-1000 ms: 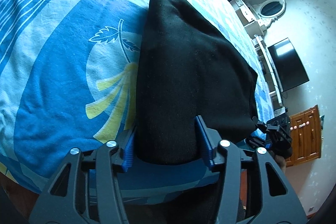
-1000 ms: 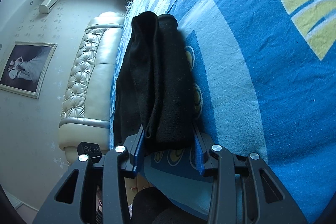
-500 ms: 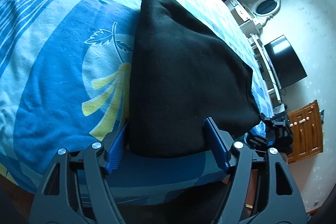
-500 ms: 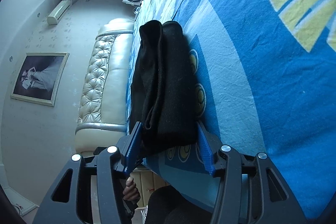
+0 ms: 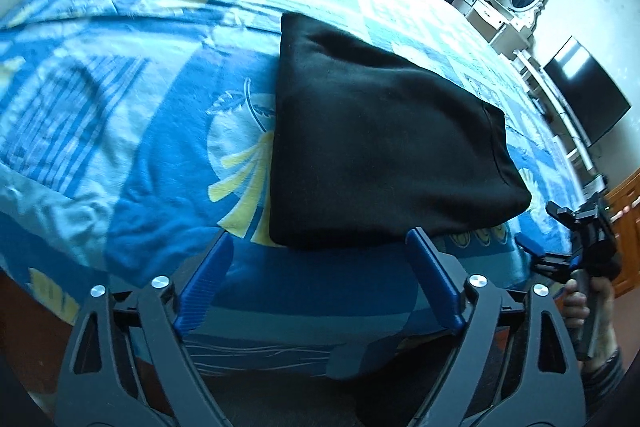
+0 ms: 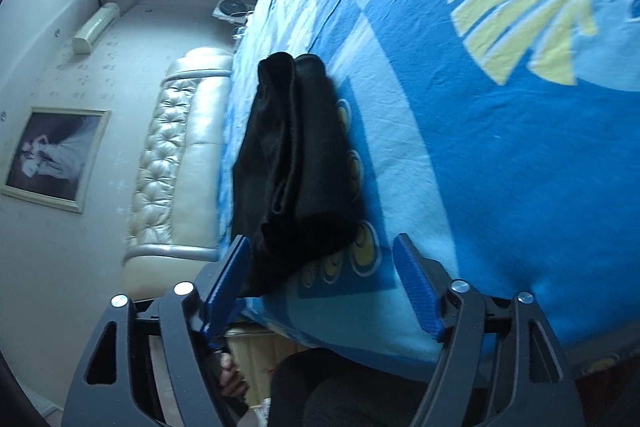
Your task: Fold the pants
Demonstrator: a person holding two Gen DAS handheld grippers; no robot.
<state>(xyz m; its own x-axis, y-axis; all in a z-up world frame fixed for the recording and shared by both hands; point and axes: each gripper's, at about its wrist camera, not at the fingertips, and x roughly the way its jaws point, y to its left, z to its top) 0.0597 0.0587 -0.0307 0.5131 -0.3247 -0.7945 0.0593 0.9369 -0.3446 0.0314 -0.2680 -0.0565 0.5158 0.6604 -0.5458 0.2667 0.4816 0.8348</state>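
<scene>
The black pants [image 5: 372, 147] lie folded in a thick rectangle on the blue patterned bedspread [image 5: 140, 147], filling the middle of the left wrist frame. The right wrist view shows their stacked layers edge-on [image 6: 296, 163], with the tufted headboard [image 6: 176, 163] at frame left. The left claw [image 5: 320, 283] gapes wide just short of the pants; the right claw [image 6: 320, 283] is likewise spread, holding nothing.

No text, label, brand or number can be read anywhere — in either wrist view.
</scene>
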